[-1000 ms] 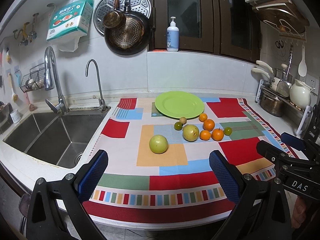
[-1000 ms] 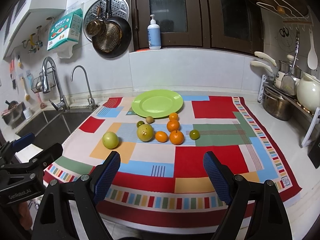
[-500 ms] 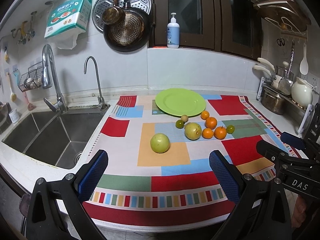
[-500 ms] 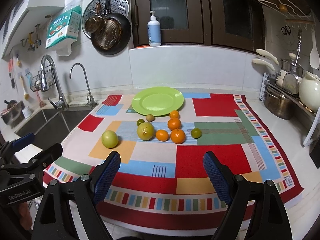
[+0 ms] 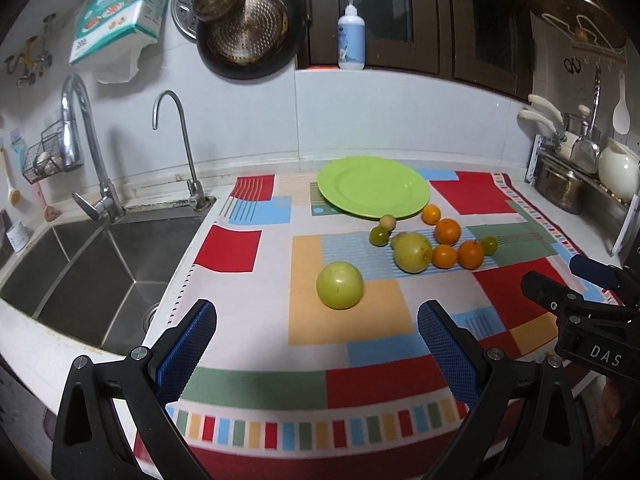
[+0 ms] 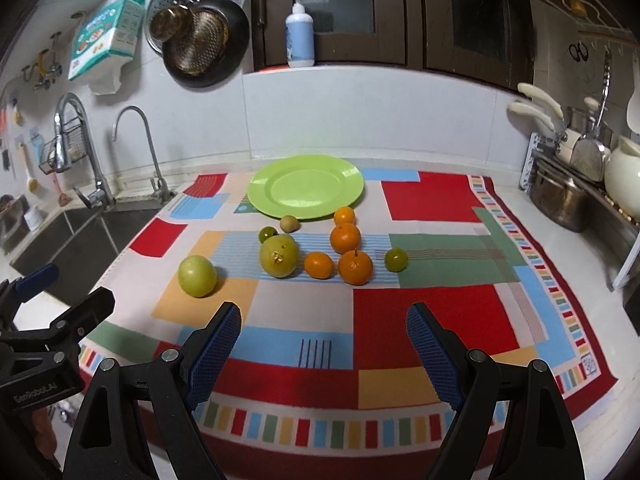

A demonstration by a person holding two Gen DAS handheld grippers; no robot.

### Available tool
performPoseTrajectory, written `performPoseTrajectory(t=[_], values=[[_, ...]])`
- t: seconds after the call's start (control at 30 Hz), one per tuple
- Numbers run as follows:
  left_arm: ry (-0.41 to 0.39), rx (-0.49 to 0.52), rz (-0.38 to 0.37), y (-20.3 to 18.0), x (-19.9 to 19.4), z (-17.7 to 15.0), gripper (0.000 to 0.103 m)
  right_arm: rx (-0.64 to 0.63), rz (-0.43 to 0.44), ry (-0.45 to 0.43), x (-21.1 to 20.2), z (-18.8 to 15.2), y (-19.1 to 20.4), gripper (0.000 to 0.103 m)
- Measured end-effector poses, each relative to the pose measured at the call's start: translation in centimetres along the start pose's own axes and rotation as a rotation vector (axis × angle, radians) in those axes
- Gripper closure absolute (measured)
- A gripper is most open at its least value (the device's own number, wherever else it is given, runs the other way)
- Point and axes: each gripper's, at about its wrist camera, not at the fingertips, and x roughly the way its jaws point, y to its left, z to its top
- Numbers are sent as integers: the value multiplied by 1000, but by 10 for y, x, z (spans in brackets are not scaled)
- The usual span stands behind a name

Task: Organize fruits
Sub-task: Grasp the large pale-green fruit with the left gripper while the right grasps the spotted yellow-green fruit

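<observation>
A green plate (image 5: 373, 187) (image 6: 305, 186) lies empty at the back of a patchwork cloth (image 5: 392, 312). In front of it lie several fruits: a green apple (image 5: 340, 285) (image 6: 197, 276) alone at the left, a larger yellow-green fruit (image 5: 412, 251) (image 6: 279, 255), several oranges (image 5: 447, 231) (image 6: 355, 267) and small green fruits (image 5: 378, 235) (image 6: 396, 259). My left gripper (image 5: 317, 338) is open and empty, just short of the apple. My right gripper (image 6: 323, 340) is open and empty, in front of the oranges.
A steel double sink (image 5: 76, 264) with two taps (image 5: 176, 136) lies left of the cloth. A dish rack with a pot (image 5: 560, 190) and jug (image 6: 622, 176) stands at the right. Pans (image 5: 248, 28) hang on the wall.
Both grippers have moved forward and slightly lower toward the fruits, which look larger now. The fruits and plate have not moved. Both grippers stay open.
</observation>
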Motion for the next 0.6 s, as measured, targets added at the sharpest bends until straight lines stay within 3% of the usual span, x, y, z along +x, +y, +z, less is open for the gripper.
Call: performPoseTrajectory(t=[0.37, 0.6], values=[[63, 77, -91, 18, 64, 8, 6, 10, -10, 74, 60, 12, 22, 18], [88, 131, -173, 20, 92, 11, 9, -59, -17, 88, 90, 24, 42, 20]])
